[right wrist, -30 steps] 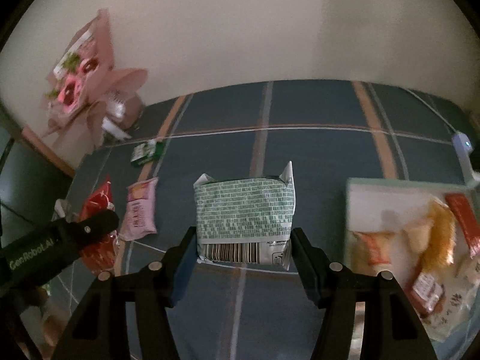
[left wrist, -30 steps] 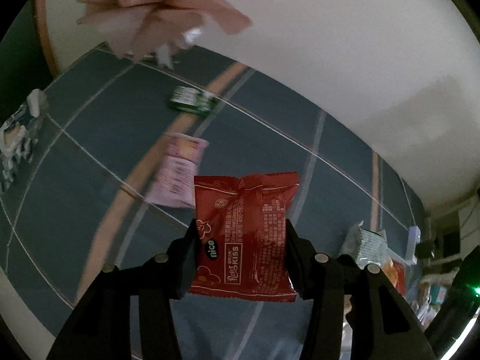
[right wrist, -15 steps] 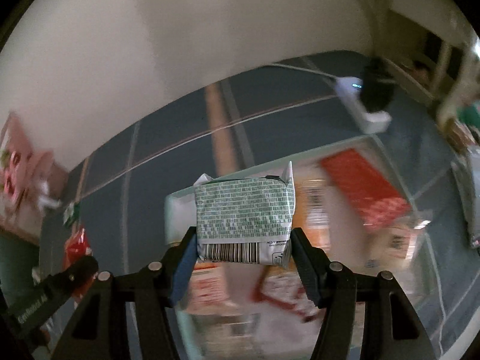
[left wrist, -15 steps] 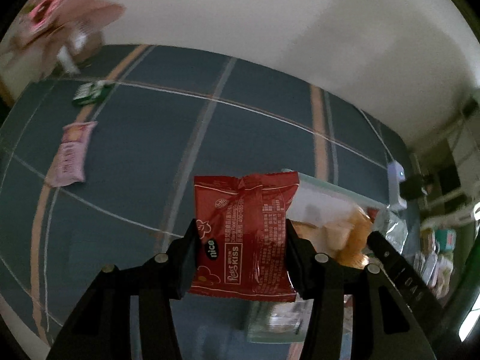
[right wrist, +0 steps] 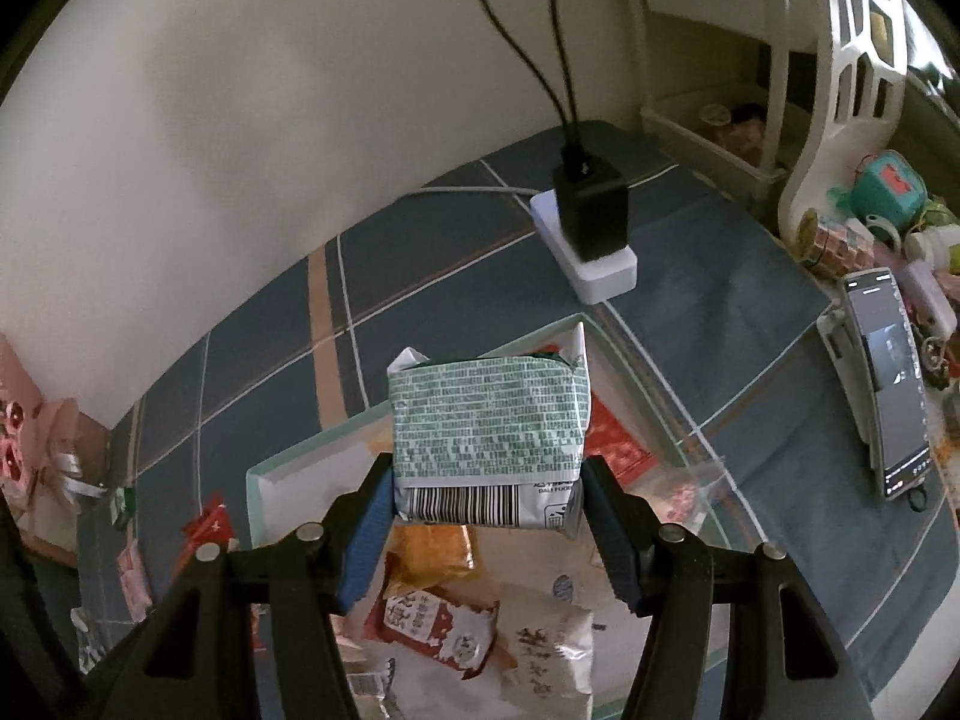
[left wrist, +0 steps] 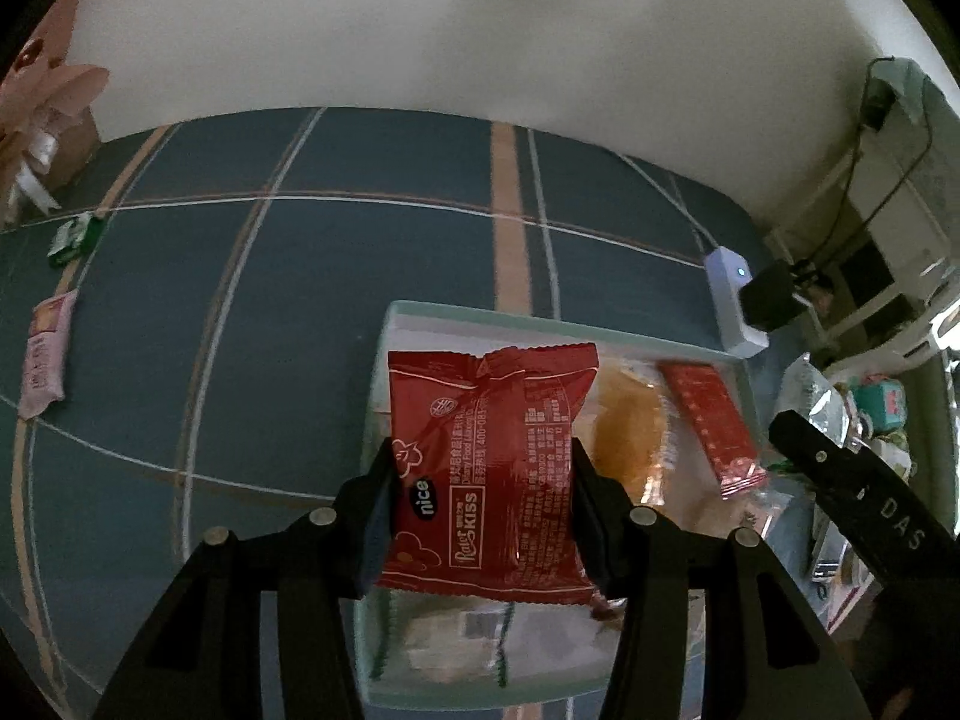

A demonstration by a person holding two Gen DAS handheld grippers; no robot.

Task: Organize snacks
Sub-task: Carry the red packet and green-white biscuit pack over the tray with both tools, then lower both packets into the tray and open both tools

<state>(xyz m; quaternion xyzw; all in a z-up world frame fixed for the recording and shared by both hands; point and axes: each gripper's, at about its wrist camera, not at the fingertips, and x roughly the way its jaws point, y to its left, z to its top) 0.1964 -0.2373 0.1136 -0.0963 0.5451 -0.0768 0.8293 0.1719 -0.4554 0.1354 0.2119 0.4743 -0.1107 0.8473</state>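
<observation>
- The left gripper (left wrist: 483,480) has its fingers clamped on the two side edges of a red snack packet (left wrist: 489,468), glossy foil with crimped ends, held above the near left part of a shallow pale green tray (left wrist: 384,324).
- The right gripper (right wrist: 483,501) pinches a green-and-white printed packet (right wrist: 486,420), a puffy rectangular pillow pack with a barcode at its lower edge, held over the same tray (right wrist: 258,480).
- Inside the tray lie an orange packet (left wrist: 627,432), a long flat red bar wrapper (left wrist: 711,420), a red-and-white pouch (right wrist: 432,615) and a white crinkled bag (right wrist: 549,630), loosely piled and partly overlapping.
- The tray sits on a blue plaid cloth (left wrist: 300,300) with tan and white stripes covering the surface.
- A pink packet (left wrist: 45,354) and a small green packet (left wrist: 75,237) lie on the cloth well apart from the tray.
- A white power strip (right wrist: 591,246) with a black adapter (right wrist: 591,210) plugged in sits just beyond the tray's far corner.
</observation>
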